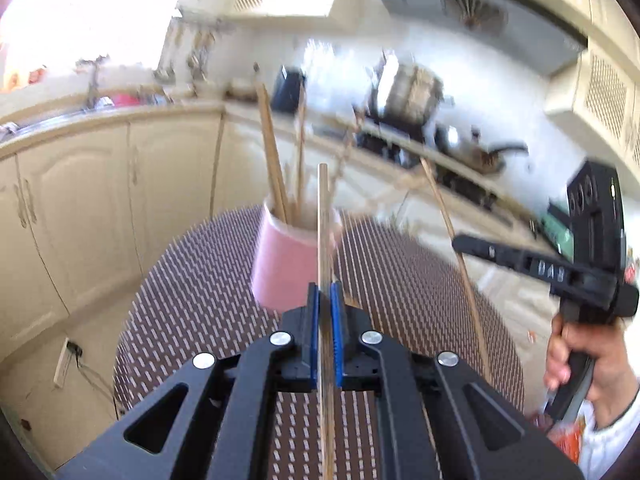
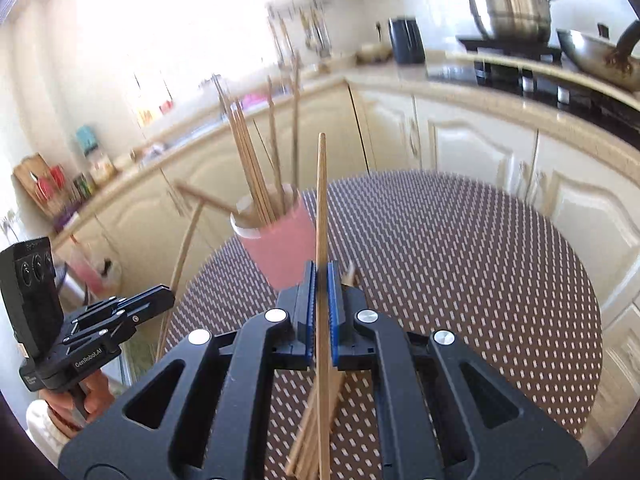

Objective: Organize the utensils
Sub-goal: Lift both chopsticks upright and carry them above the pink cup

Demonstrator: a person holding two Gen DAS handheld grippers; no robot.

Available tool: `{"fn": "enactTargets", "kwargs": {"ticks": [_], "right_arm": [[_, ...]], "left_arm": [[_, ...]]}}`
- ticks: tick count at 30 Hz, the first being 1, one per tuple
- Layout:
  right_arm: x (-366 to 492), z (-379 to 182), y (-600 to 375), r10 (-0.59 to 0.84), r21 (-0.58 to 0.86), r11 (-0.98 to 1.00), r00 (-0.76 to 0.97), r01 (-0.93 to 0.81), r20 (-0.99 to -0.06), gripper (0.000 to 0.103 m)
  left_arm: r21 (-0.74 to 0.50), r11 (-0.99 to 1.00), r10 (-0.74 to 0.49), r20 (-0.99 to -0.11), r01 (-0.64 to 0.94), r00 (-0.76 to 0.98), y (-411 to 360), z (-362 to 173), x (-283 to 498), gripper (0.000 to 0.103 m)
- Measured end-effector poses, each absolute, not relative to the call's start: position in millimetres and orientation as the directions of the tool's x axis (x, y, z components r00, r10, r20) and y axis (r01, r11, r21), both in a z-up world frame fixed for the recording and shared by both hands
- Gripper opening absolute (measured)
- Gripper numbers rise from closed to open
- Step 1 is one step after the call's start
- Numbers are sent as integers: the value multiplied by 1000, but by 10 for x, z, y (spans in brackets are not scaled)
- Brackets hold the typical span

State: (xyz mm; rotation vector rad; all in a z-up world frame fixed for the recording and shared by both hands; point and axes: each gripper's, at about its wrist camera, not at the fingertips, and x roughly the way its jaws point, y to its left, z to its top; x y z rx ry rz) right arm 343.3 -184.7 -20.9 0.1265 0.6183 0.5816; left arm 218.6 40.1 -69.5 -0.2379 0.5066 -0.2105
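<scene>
Your left gripper (image 1: 325, 292) pinching one chopstick (image 1: 322, 216) at frame centre, your right gripper (image 2: 320, 276) pinching another chopstick (image 2: 321, 200), pink cup (image 2: 280, 248) of chopsticks just behind on the round table (image 2: 460, 260).

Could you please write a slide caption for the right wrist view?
Right gripper clamps one chopstick above the patterned table, near the pink cup of chopsticks.

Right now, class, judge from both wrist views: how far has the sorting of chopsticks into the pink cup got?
Done: several chopsticks already stand in the pink cup. In hand: the left gripper is shut on one chopstick, and the right gripper is shut on another, both raised above the table. Left: a loose pile of chopsticks lies on the table below the right gripper.
</scene>
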Motion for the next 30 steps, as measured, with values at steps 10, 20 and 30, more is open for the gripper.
{"fn": "enactTargets", "kwargs": {"ticks": [10, 20, 30], "right_arm": [[3887, 164, -1467, 585, 258, 808, 769, -529, -257, 6], [4385, 157, -1316, 650, 290, 738, 757, -609, -62, 6], [4672, -26, -1204, 719, 295, 658, 695, -693, 29, 6]], "left_arm": [[-265, 954, -187, -165, 139, 968, 405, -68, 2522, 6], [-287, 953, -102, -8, 95, 995, 361, 71, 3085, 6], [-278, 958, -63, 35, 71, 997, 301, -94, 3505, 6]]}}
